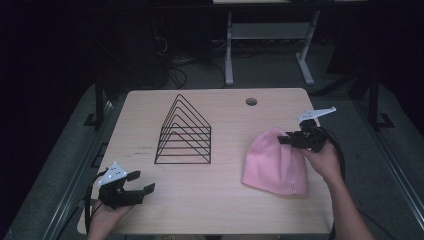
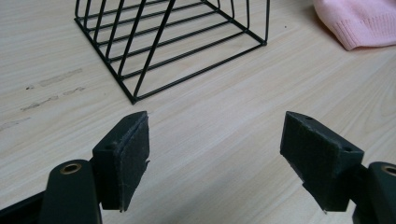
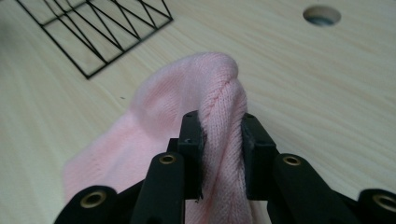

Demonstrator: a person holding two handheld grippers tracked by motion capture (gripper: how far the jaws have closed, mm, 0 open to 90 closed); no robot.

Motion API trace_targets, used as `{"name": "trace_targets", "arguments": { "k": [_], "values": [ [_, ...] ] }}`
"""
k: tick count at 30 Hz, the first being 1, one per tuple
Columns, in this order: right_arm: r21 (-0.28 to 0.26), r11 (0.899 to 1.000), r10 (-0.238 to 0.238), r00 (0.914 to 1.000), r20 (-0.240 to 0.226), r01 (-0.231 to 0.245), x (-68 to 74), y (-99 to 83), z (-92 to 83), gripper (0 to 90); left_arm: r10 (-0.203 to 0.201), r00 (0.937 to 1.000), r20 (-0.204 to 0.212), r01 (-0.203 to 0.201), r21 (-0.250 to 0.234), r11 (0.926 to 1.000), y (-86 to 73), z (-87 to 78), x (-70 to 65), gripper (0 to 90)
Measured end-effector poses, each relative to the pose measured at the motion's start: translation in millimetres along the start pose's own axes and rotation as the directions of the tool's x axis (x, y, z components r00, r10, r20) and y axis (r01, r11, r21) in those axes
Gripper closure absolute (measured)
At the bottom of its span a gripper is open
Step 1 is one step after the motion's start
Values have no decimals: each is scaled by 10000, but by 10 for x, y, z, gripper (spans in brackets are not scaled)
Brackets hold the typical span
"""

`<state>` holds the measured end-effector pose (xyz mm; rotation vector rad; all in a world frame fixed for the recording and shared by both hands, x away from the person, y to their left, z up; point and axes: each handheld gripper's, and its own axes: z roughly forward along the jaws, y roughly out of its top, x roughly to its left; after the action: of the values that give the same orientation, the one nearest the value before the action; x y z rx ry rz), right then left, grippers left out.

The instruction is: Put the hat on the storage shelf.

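Observation:
A pink knit hat lies on the right half of the wooden table. My right gripper is shut on the hat's top edge, and in the right gripper view a raised fold of the hat is pinched between the pads of my right gripper. Near the table's front left corner my left gripper stands open with nothing in it. In the left gripper view my left gripper has bare wood between its wide-apart pads, with the hat's edge at the top right.
A black wire rack shaped like a triangle stands at the table's middle left; its base lies just ahead of the left gripper, and its corner appears in the right gripper view. A round cable hole sits near the far edge.

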<state>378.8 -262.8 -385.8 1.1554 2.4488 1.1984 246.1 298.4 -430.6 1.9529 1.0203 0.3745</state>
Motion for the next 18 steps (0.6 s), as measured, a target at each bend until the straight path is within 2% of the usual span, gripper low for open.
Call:
{"name": "trace_targets", "arguments": {
  "k": [1, 2, 5, 6, 13, 18],
  "values": [
    [-121, 9997, -196, 9998, 19, 196, 73, 31, -80, 732, 31, 10000, 56, -31, 14, 10000, -5, 3, 5, 235],
    [-121, 9997, -196, 9998, 19, 196, 73, 31, -80, 732, -6, 9999, 106, 6, 14, 10000, -10, 7, 4, 235],
    [-405, 9973, -612, 9981, 55, 614, 156, 93, -192, 733, 41, 9998, 176, -43, 111, 9999, -18, 13, 0, 235],
    [-652, 9948, -778, 9970, 49, 780, 200, 137, -264, 733, 60, 9997, 217, -63, 142, 9999, -14, 19, -3, 235],
    [-1150, 9879, -1036, 9946, 94, 1040, 292, 261, -431, 733, 57, 9997, 250, -62, 196, 9998, -17, 27, -16, 235],
    [-1273, 9832, -1301, 9914, 166, 1312, 373, 345, -495, 733, 124, 9993, 340, -129, 136, 9998, -9, 11, -18, 239]
  ]
}}
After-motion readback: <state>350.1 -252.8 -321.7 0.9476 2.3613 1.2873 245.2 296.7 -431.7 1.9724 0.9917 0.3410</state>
